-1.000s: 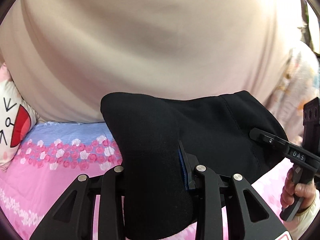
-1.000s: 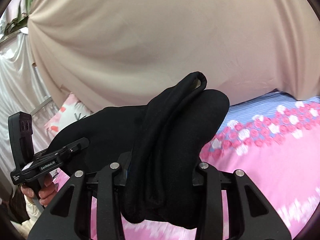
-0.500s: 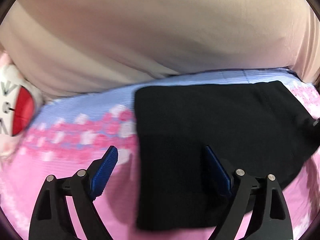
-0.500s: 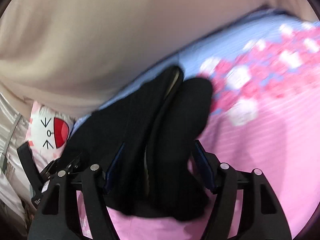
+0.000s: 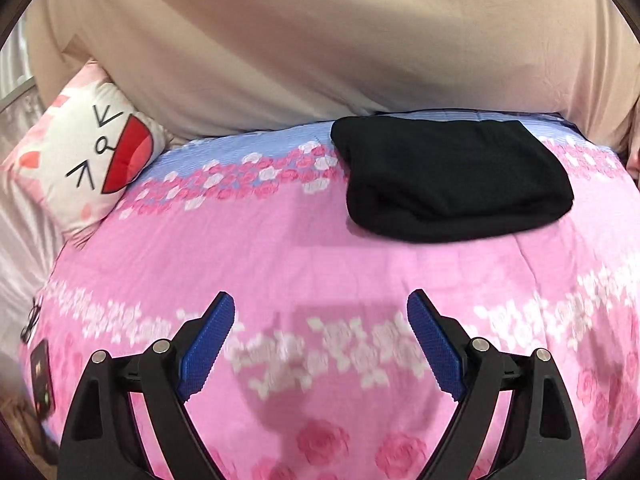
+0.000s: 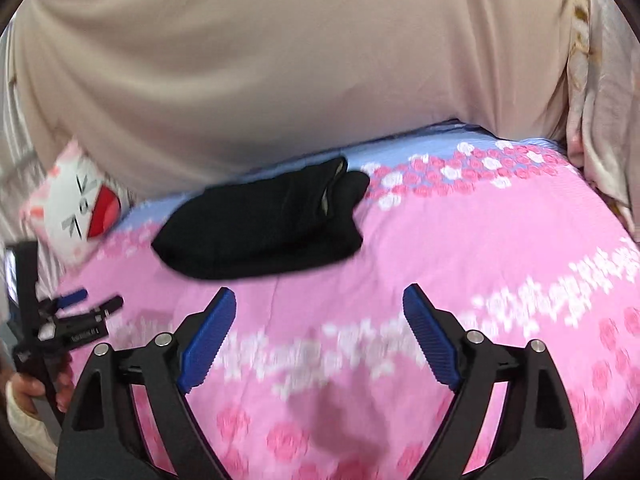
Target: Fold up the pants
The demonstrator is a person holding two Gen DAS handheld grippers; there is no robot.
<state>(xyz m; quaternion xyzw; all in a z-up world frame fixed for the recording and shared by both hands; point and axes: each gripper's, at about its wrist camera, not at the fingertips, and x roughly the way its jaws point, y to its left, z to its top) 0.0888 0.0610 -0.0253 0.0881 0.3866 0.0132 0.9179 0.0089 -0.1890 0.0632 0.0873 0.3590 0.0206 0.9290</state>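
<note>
The black pants [image 5: 452, 176] lay folded in a compact bundle at the far side of the pink floral bedspread [image 5: 280, 248], near the beige curtain [image 5: 320, 40]. Both tongs sat nearer, clear of the cloth: the left gripper [image 5: 320, 320] spread wide with nothing between its blue pads, the right gripper [image 6: 320, 312] likewise, its jaws having just been opening. A cat-face pillow [image 5: 88, 152] lay far left.

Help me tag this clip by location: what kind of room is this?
Most likely a bedroom. The folded black pants lie on a bed with a pink floral bedspread, a cartoon-face pillow sits at its left corner, and beige fabric hangs behind the bed.
</note>
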